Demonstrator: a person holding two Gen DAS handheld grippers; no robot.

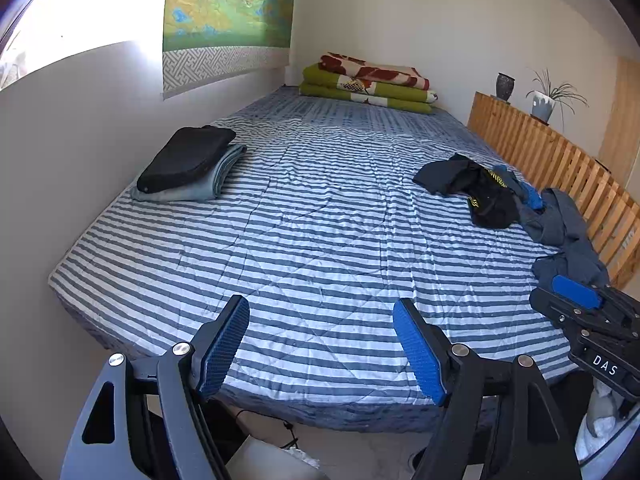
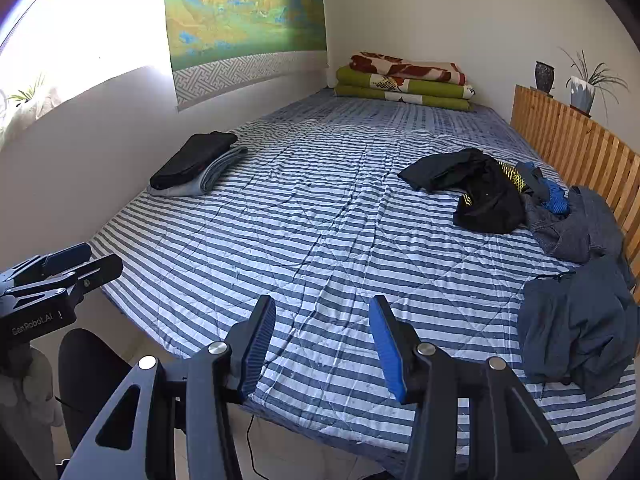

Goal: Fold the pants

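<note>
**Mia:** Where are the pants to fold?

**Sam:** In the messy heap of clothes [image 2: 500, 196] on the right side of the bed [image 2: 320, 240], by the wooden rail [image 2: 580, 152]. The gray-blue bunch [image 2: 576, 320] lies nearest the right tool [image 2: 322, 344]. I can't tell yet which pieces are pants.

**Mia:** Are the tools holding anything?

**Sam:** No. The left tool [image 1: 320, 344] is spread wide with nothing in it. The right tool is spread wide too, and it hangs over the near edge of the bed.

**Mia:** How should the next bit go?

**Sam:** I think pick one piece only, pinch it at the waist, pull it to the bare striped middle, and lay it flat before folding.

**Mia:** Let's count!

**Sam:** Two tools. Two folded pieces in the stack [image 1: 188, 164] by the wall, a black one on top of a gray one. Three folded blankets [image 1: 368, 84] at the far end. One vase [image 1: 505, 86], one potted plant [image 1: 548, 100], and one wall hanging [image 1: 228, 12].
</note>
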